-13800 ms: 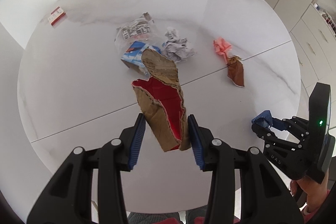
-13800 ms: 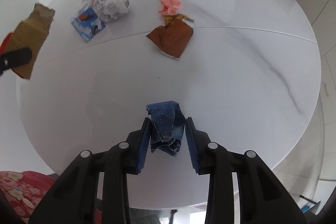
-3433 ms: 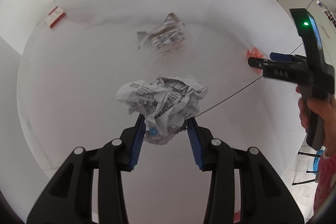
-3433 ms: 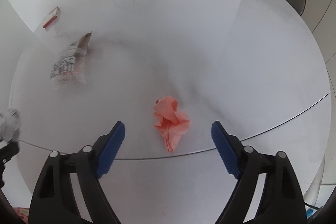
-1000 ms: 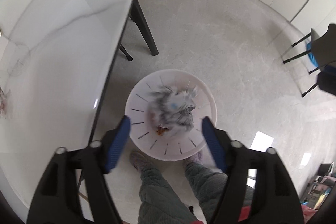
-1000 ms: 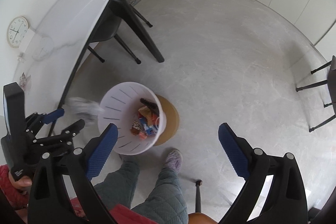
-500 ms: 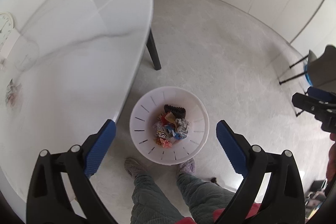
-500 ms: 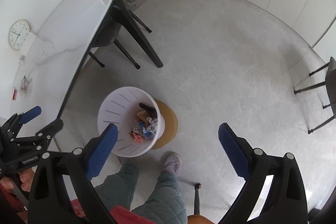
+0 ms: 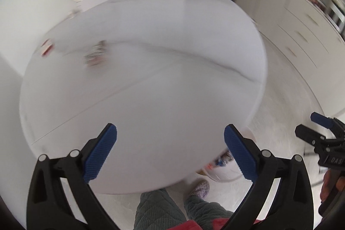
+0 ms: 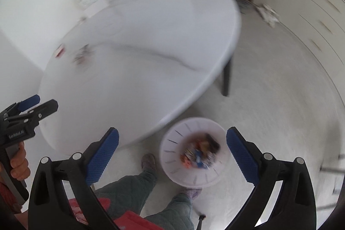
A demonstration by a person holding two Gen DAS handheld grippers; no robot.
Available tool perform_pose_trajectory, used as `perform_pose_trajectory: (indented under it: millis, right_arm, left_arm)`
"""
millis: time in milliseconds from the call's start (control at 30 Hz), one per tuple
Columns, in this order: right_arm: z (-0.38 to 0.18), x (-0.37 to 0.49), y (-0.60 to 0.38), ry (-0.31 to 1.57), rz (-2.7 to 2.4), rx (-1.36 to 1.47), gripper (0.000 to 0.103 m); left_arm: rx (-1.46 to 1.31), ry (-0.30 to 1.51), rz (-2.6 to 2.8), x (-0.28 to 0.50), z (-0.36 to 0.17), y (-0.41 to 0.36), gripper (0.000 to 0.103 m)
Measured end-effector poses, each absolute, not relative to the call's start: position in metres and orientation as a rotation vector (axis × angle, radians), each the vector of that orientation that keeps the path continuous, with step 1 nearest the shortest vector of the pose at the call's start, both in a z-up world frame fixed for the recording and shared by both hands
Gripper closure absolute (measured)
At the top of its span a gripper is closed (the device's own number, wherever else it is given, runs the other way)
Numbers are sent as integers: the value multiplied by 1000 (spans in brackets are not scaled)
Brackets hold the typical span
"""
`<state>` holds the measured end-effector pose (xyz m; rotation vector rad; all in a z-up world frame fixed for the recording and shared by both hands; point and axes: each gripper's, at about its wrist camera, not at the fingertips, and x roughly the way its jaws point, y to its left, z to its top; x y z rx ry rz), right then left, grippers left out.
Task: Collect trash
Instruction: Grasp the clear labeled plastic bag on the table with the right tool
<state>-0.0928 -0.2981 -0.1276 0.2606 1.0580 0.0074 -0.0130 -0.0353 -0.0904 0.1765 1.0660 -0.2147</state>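
Left wrist view shows my left gripper (image 9: 170, 152) with its blue ribbed pads spread as wide as they go, having just been opening, and nothing between them. My right gripper (image 10: 172, 152) is equally wide and empty. Below the right one sits the white slotted bin (image 10: 172, 174) on the floor, with a blurred heap of coloured scraps at its bottom.

What I judge is left to collect is the crumpled wrapper (image 9: 96, 55) on the far left part of the round table (image 9: 172, 100), near the small red-and-white packet (image 9: 46, 50), which may not be trash at all. From my left fingers the wrapper lies ahead and to the left, well apart; its long axis I cannot tell through the blur. My left hand looks the nearer one, since the right hangs over the floor by the bin.

The tabletop is smooth, glossy and pale, with a thin seam across it, so I expect a light, crinkly wrapper to slide easily when nudged.
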Motion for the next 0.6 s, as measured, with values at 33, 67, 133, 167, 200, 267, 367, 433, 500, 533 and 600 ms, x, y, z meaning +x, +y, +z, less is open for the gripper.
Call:
perform_pose_trajectory:
  millis: [33, 67, 133, 167, 200, 267, 367, 433, 500, 533, 600]
  right_arm:
    - [-125, -79, -284, 1054, 40, 238, 4]
    - [-123, -62, -266, 1054, 78, 212, 3]
    - [-121, -27, -226, 1053, 148, 170, 3]
    - [-121, -13, -208, 1053, 182, 161, 3]
    - [-120, 1, -190, 1057, 213, 155, 3]
    - [-124, 33, -150, 1069, 244, 147, 3]
    - [-131, 82, -100, 1089, 234, 218, 3]
    - [-140, 116, -73, 1112, 201, 350, 3]
    - [-152, 146, -54, 1133, 157, 509, 3]
    - [-159, 161, -42, 1142, 126, 586, 3]
    - [-171, 186, -24, 1148, 46, 670, 3]
  left_arm:
    - [153, 1060, -179, -7, -87, -18, 8]
    - [131, 1056, -140, 1, -85, 1, 8]
    - [93, 1052, -82, 15, -83, 36, 8]
    - [71, 1050, -53, 25, -83, 58, 8]
    - [52, 1047, -29, 34, -82, 77, 8]
    - [28, 1042, 7, 55, -85, 115, 8]
    - [24, 1039, 28, 89, -87, 167, 8]
    - [38, 1040, 28, 119, -89, 205, 8]
    - [40, 1054, 28, 146, -92, 240, 8]
    - [34, 1062, 22, 159, -93, 253, 8]
    - [24, 1074, 13, 190, -96, 287, 8]
